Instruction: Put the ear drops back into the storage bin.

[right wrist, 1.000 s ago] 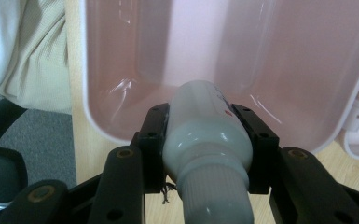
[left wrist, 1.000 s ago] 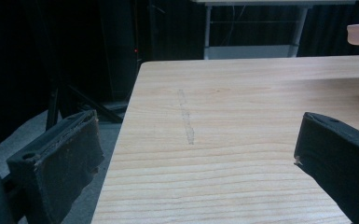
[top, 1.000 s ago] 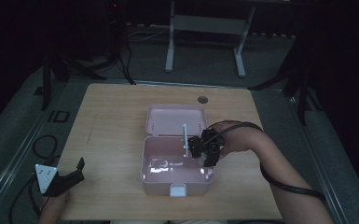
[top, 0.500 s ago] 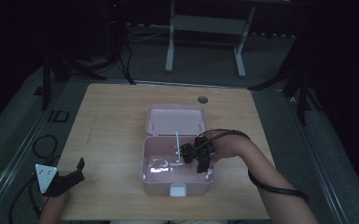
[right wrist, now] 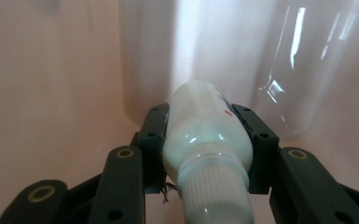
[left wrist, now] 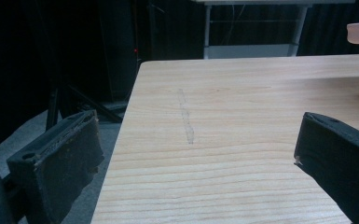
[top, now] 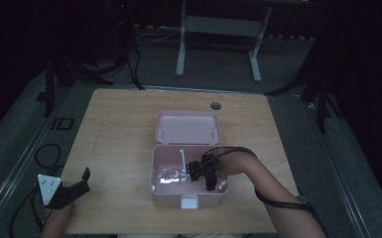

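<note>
While my right gripper [right wrist: 205, 154] has its jaws clamped on the white tube [right wrist: 204, 140] inside the pink box [top: 159, 171], release remains; a clear bag [right wrist: 303, 60] lies just beyond them. My left gripper [left wrist: 205, 154] waits open over the bench [left wrist: 242, 102].

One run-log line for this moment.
right gripper: shut on white bottle, inside open pink box | left gripper: open, holding nothing, over table edge

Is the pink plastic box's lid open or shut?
Open: the pink plastic box has its lid flipped back flat on the table, interior exposed.
</note>
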### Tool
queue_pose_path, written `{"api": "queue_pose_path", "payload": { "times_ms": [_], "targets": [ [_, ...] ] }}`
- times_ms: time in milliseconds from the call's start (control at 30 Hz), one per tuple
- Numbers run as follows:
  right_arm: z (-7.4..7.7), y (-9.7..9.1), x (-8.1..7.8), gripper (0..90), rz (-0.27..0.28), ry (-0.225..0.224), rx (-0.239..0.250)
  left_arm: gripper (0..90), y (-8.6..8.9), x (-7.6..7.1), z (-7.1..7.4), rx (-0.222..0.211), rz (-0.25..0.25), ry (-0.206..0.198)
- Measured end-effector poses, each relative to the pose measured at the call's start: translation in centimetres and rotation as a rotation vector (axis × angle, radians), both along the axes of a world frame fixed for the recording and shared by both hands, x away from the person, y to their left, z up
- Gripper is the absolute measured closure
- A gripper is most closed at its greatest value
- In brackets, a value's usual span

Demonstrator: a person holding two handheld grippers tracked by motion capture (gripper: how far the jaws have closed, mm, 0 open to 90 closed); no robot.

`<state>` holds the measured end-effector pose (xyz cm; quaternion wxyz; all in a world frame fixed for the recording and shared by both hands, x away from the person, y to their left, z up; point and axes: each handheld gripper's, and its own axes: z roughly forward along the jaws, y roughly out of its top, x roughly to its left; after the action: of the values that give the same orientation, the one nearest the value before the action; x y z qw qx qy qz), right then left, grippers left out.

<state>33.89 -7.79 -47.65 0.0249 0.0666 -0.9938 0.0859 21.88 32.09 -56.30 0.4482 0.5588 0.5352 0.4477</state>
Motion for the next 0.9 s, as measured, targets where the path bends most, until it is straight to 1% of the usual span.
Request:
{"api": "queue_pose_path", "payload": {
  "times_ms": [167, 200, 233, 300, 400, 467, 533, 667, 733, 900],
  "targets": [
    [-1.3, 0.2, 0.0, 59.5, -0.012, -0.008, -0.03, 1.0, 0.0, 0.0, 0.0, -0.001, 0.0, 0.002],
    [-1.6, 0.2, 0.1, 59.4, -0.023, -0.008, -0.034, 1.0, 0.0, 0.0, 0.0, -0.001, 0.0, 0.002],
    [-1.8, 0.1, 0.1, 59.5, -0.018, -0.008, -0.039, 1.0, 0.0, 0.0, 0.0, 0.0, -0.001, 0.002],
    [-2.1, 0.0, 0.1, 59.4, -0.026, -0.004, -0.047, 1.0, 0.0, 0.0, 0.0, 0.0, -0.001, 0.002],
    [-2.3, 0.0, 0.1, 59.4, -0.023, -0.003, -0.04, 1.0, 0.0, 0.0, 0.0, 0.001, 0.0, 0.002],
    [-2.4, 0.0, 0.1, 59.4, -0.022, -0.003, -0.044, 1.0, 0.0, 0.0, 0.0, 0.001, 0.0, 0.002],
    [-2.4, 0.1, 0.1, 59.4, -0.023, -0.011, -0.039, 1.0, 0.0, 0.0, 0.0, 0.002, 0.0, 0.002],
    [-2.5, 0.1, 0.2, 59.4, -0.022, -0.01, -0.056, 1.0, 0.0, 0.0, 0.0, 0.002, -0.001, 0.002],
    [-2.5, 0.2, 0.2, 59.3, -0.031, -0.011, -0.063, 1.0, 0.0, 0.0, 0.0, 0.002, -0.001, 0.002],
    [-2.6, 0.2, 0.2, 58.0, -0.036, -0.009, -0.069, 1.0, 0.0, 0.0, 0.0, 0.004, -0.001, 0.0]
  ]
}}
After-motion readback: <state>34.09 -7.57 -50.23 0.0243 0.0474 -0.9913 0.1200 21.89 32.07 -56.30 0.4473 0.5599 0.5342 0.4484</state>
